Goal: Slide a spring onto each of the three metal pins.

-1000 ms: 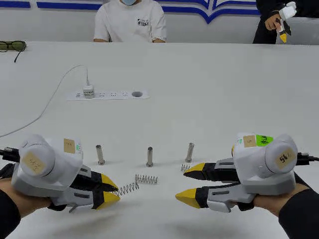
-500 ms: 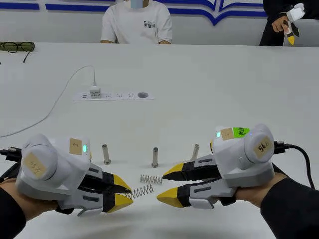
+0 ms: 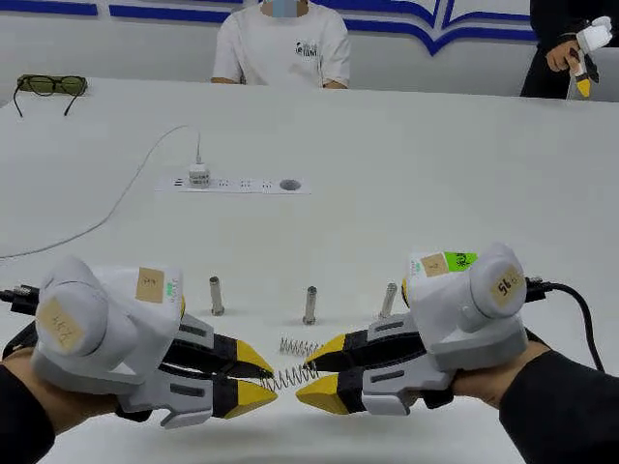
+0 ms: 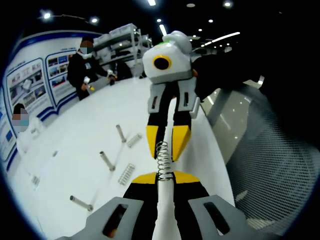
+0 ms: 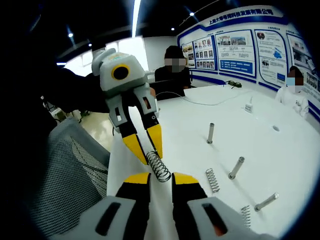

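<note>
Pinching one end of a spring (image 3: 288,377), the left claw (image 3: 274,382) is pressed together on the coil, which sticks out past its yellow tips toward the right claw (image 3: 303,379). The right claw is spread, its two jaws standing either side of the spring's free end without closing on it. The left gripper view shows the same: the left claw (image 4: 160,177) grips the spring (image 4: 162,159) at its base, and the coil rises into the gap of the facing right claw (image 4: 163,157).

The held spring hangs on the wearer's side of the middle pin (image 3: 310,304), just off the bench (image 3: 435,174). A second spring (image 3: 296,345) lies flat on the bench, just beside the middle pin and nearer the wearer. The left pin (image 3: 216,295) and right pin (image 3: 389,300) stand upright to either side of the middle pin, all three bare. In the right gripper view, a third spring (image 5: 245,215) lies past the middle pin (image 5: 236,167), by the right pin (image 5: 265,201).

A power strip (image 3: 242,184) sits well beyond the middle pin.
</note>
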{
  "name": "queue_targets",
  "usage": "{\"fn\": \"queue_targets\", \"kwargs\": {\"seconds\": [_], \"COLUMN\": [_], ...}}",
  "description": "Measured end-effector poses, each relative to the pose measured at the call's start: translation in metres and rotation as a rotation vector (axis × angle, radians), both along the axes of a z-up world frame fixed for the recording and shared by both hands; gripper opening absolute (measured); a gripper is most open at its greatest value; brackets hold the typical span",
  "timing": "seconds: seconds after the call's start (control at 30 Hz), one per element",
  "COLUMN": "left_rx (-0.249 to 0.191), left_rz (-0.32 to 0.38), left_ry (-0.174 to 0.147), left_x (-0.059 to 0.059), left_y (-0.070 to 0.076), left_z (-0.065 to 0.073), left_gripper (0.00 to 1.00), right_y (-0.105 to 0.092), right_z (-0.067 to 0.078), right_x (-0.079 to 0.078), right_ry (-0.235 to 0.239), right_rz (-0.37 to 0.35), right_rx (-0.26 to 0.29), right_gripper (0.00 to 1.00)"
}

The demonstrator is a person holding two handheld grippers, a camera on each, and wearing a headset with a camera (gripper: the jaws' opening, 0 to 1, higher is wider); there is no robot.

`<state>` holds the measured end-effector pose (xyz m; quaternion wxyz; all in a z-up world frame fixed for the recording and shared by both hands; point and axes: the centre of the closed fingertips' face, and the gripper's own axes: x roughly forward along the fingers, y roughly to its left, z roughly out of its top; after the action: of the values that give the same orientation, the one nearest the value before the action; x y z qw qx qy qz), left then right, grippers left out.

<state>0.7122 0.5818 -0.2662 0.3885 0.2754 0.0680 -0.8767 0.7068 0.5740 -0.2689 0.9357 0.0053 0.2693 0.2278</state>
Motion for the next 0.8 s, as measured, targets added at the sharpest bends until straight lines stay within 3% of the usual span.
{"fn": "queue_targets", "kwargs": {"seconds": [0.27,0.8], "left_rx": [-0.005,-0.001], "left_rz": [0.002,-0.001], "left_ry": [0.005,0.007], "left_x": [-0.001,-0.003], "left_y": [0.002,0.001], "left_z": [-0.001,-0.004], "left_gripper": [0.10,0.10], "right_y": [0.004,0.015], "right_z": [0.009,0.021], "right_x": [0.001,0.008], "right_ry": [-0.009,-0.031], "right_rz": [0.001,0.025], "right_rx": [0.017,-0.021], "right_gripper": [0.14,0.12]}}
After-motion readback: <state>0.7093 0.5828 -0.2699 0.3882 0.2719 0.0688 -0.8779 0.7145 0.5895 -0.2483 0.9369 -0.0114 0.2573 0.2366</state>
